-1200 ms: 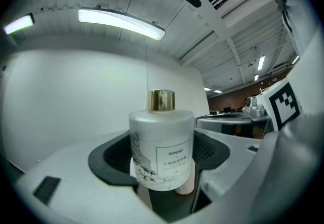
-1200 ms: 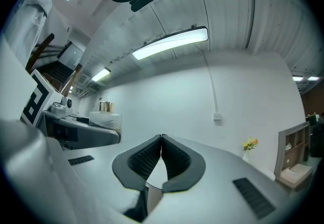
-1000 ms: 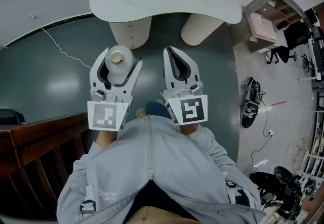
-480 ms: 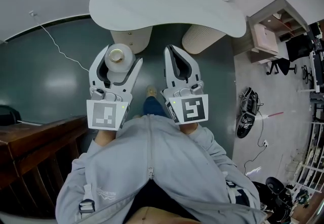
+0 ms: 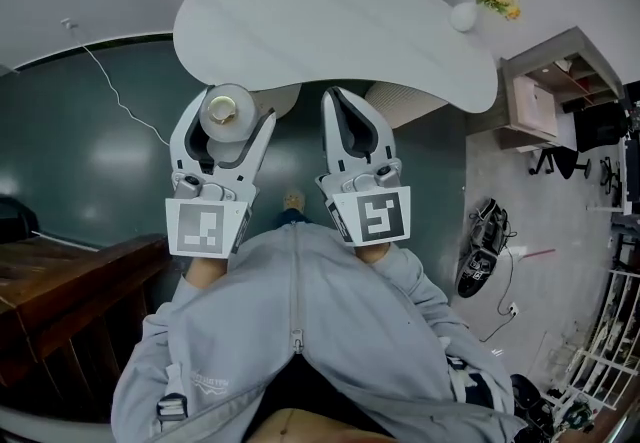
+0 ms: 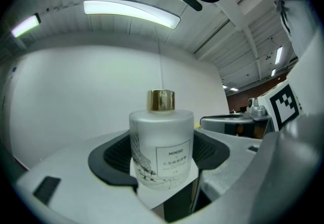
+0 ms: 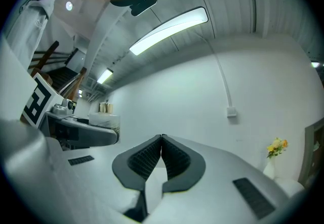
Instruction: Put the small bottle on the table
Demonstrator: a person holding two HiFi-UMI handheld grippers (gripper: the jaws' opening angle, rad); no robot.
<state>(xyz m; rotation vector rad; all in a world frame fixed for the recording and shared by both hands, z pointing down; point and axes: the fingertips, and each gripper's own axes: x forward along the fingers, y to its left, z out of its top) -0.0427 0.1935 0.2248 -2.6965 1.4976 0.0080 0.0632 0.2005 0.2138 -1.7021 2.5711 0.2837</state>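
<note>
My left gripper (image 5: 228,121) is shut on a small frosted white bottle (image 5: 226,113) with a gold cap, held upright just before the near edge of the white kidney-shaped table (image 5: 320,21). In the left gripper view the bottle (image 6: 161,144) fills the space between the black pads, its label facing the camera. My right gripper (image 5: 352,121) hovers beside it on the right, shut, with nothing between its pads (image 7: 162,153). From the right gripper view the bottle (image 7: 105,117) shows at the left.
Two ribbed cream pedestals (image 5: 405,101) carry the table. A white vase of yellow flowers (image 5: 485,6) stands at its right end. A dark wooden railing (image 5: 60,301) is at the lower left, a wooden shelf unit (image 5: 550,96) at the right, and a cable (image 5: 115,91) crosses the dark floor.
The table has come nearer in the head view and both grippers have moved toward it; the bottle now overlaps the table's near edge. Both grips are unchanged.
</note>
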